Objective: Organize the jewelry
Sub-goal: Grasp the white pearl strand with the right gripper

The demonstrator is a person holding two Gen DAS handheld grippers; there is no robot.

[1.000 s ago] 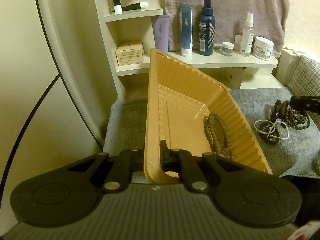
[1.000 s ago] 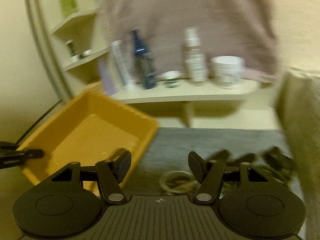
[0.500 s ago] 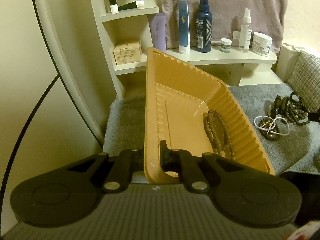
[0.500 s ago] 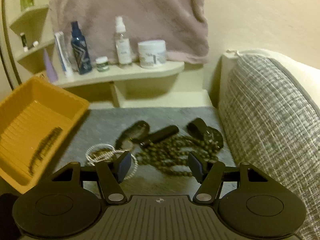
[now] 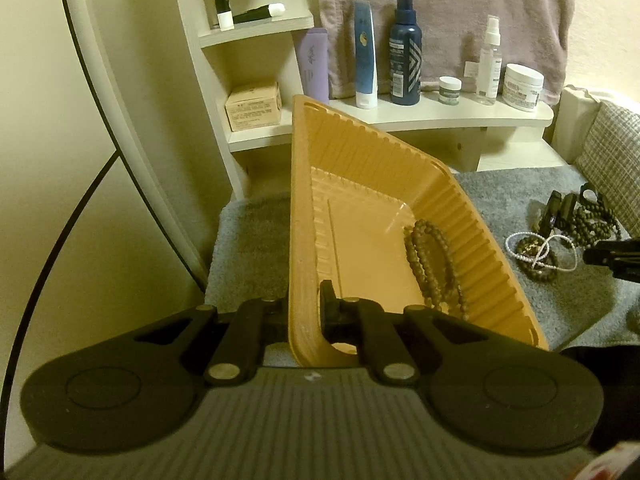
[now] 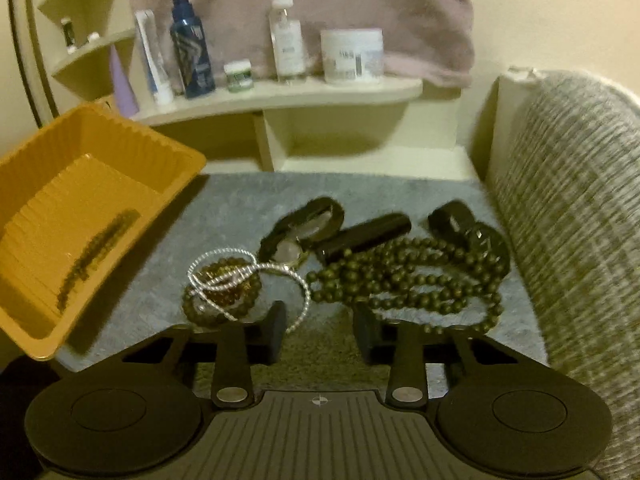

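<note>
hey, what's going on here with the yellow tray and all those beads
A person is sorting jewelry with two handheld grippers. The left gripper is clamped on the rim of the tilted yellow tray, which already holds one beaded bracelet. The right gripper, its jaws just closing, is at the jewelry pile on the grey mat, gripping nothing yet.

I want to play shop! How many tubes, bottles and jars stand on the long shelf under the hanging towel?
Tubes: 2
Bottles: 2
Jars: 2
Total: 6
</note>
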